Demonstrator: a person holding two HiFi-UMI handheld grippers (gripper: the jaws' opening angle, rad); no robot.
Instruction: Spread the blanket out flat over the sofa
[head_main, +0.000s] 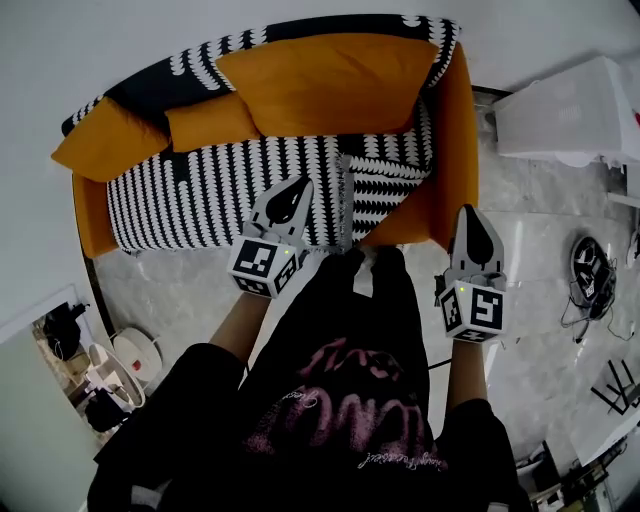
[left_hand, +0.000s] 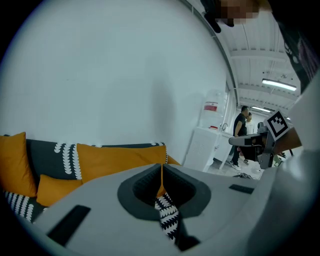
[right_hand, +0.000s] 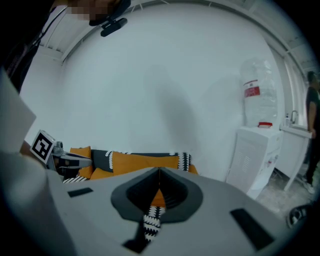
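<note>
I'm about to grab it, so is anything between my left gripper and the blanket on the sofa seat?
Nothing visible does. The left gripper, jaws shut, hangs over the blanket lying on the sofa seat, with only open air between them.

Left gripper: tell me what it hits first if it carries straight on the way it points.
Probably the blanket just ahead of the left gripper; depth is unclear, so possibly the orange back cushion instead.
</note>
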